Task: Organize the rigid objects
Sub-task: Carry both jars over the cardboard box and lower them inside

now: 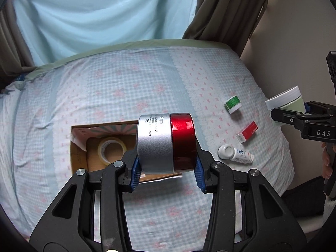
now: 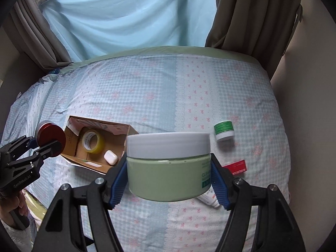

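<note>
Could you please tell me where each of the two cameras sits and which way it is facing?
Left wrist: rides on the left tongs, looking steeply down at the bed; they clamp a silver jar with a red lid; the right tongs show at right.
Right wrist: rides on the right tongs, looking down; they clamp a green jar; the left tongs and a hand show at left.
Shared: cardboard box, tape roll, small green-labelled jar.

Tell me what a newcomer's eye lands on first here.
The silver jar with a red lid, clamped sideways in the left tongs above the bed. Next, the wide pale green jar gripped upright in the right tongs. Below them, the open cardboard box holding a tape roll.
</note>
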{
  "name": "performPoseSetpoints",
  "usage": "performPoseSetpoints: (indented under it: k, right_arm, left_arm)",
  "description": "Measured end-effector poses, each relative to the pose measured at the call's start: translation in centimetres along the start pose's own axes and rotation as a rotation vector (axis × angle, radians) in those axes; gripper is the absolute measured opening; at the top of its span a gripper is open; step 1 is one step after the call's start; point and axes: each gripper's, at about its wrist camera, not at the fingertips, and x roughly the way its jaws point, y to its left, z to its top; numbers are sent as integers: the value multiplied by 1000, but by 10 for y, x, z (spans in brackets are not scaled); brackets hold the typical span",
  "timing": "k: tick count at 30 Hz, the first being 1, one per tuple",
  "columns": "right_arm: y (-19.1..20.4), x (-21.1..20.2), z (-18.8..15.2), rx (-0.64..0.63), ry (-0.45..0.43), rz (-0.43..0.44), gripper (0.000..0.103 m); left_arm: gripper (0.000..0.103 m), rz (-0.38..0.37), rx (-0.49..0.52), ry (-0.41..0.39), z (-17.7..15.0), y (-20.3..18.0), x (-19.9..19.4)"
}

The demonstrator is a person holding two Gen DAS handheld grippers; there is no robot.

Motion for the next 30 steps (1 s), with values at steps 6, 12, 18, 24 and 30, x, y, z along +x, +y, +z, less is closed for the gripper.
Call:
performPoseSetpoints:
  k: [6,12,18,24,30]
  right_arm:
    - [73,17,-1,26,12,28,66]
    - [133,47,6,40,37,64,66]
    - [169,96,6,52,97,98,66]
    - [179,154,3,77,167,88,66]
    - [177,206,1,94,218,61,66]
  left_arm:
    - [38,30,4,28,-12,77,-5]
    - [38,52,-14,74,-23,140,8]
    - [38,66,-46,121,-34,175,37]
    - [38,70,-74,196,-51,195,86]
    - [38,90,-54,267,-66,202,142]
